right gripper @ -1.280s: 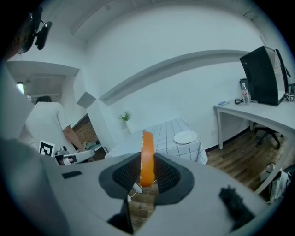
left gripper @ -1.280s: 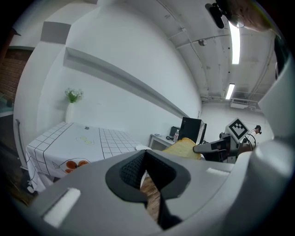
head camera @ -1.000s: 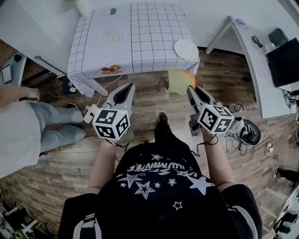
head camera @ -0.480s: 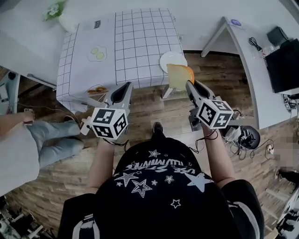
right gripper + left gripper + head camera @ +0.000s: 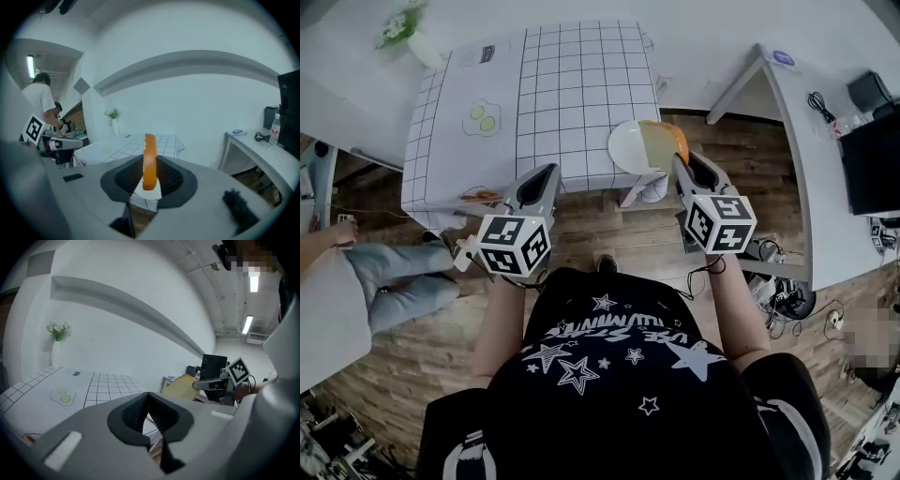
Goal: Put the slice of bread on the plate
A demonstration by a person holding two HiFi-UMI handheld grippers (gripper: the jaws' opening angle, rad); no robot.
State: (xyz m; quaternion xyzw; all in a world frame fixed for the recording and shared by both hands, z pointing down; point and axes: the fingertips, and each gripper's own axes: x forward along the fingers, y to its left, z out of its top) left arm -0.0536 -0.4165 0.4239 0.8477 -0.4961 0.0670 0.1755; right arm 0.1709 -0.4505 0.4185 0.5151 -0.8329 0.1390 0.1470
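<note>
Now the right tool (image 5: 680,164) gripped the bread (image 5: 657,145) by the plate (image 5: 623,150); laying it flat and slowly seemed best.

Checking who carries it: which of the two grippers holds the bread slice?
The right gripper: its jaws clamp the slice of bread edge-on, while the left gripper is shut and empty.
</note>
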